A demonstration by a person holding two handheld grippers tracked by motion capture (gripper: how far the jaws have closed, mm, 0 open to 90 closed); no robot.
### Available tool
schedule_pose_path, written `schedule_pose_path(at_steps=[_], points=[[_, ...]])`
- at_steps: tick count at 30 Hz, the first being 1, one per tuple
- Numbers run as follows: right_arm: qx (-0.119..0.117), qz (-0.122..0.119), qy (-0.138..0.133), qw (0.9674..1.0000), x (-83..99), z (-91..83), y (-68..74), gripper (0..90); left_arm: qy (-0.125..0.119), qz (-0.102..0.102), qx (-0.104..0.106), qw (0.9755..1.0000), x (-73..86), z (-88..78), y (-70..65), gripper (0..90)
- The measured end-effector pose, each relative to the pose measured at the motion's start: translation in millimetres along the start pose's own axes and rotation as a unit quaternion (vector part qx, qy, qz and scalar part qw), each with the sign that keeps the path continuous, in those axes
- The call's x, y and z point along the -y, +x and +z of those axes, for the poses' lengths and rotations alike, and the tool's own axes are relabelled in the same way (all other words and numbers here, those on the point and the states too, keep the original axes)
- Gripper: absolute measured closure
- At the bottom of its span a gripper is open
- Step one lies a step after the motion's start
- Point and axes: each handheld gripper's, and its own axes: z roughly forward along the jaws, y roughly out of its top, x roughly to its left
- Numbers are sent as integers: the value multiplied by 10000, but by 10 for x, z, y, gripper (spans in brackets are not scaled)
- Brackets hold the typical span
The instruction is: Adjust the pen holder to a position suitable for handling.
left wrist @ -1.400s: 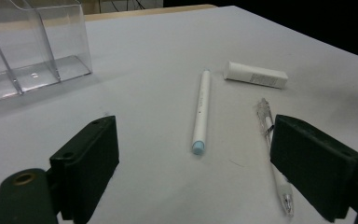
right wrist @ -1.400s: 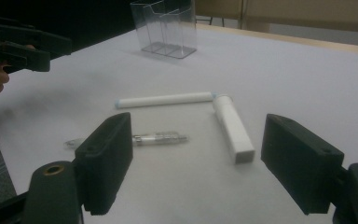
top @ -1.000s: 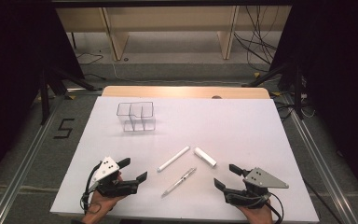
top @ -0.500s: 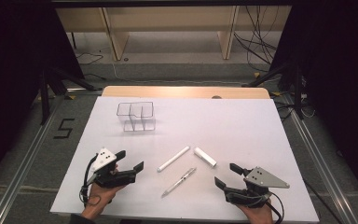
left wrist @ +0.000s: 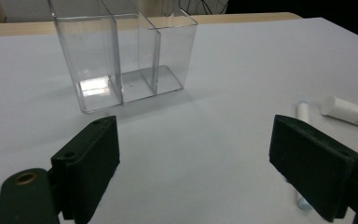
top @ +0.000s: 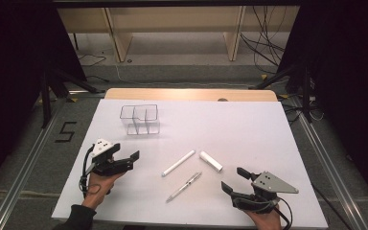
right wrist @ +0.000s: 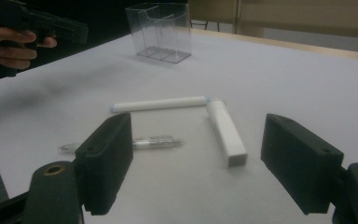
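Observation:
A clear plastic organizer with compartments stands on the white table at the back left; it looms close in the left gripper view. Three items lie mid-table: a long white marker, a short white stick and a clear pen. My left gripper is open, lifted at the left, facing the organizer. My right gripper is open near the front right, with the white stick, marker and pen ahead of its jaws.
A wooden strip runs along the table's far edge. Shelving legs and cables stand on the floor beyond. A "5" mark is on the floor at the left. The other hand with its gripper appears in the right gripper view.
My left gripper has moved away from the front edge, up and toward the organizer. The right gripper and the three items on the table have stayed put.

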Motion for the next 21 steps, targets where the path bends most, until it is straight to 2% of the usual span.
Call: schedule_pose_path(at_steps=[4,9,10,15,16,17,18,21], points=[[-15,16,-5,10000,1,5,-2,258,41,45,-91,9999,-37,36,40,164],[-29,9,3,10000,2,5,0,258,142,-26,-243,9996,-95,105,131,202],[-32,15,-6,10000,3,7,-3,258,201,-23,-332,9992,-125,128,175,238],[-57,25,19,10000,4,14,4,258,252,-130,-500,9983,-194,182,283,367],[-57,25,19,10000,4,14,4,258,270,-197,-547,9979,-209,203,312,367],[-52,15,19,10000,5,15,5,258,290,-277,-576,9975,-223,224,346,438],[-55,28,14,10000,6,14,6,258,343,-372,-678,9964,-245,266,416,464],[-56,19,22,10000,6,12,0,258,384,-419,-800,9952,-263,310,484,569]])
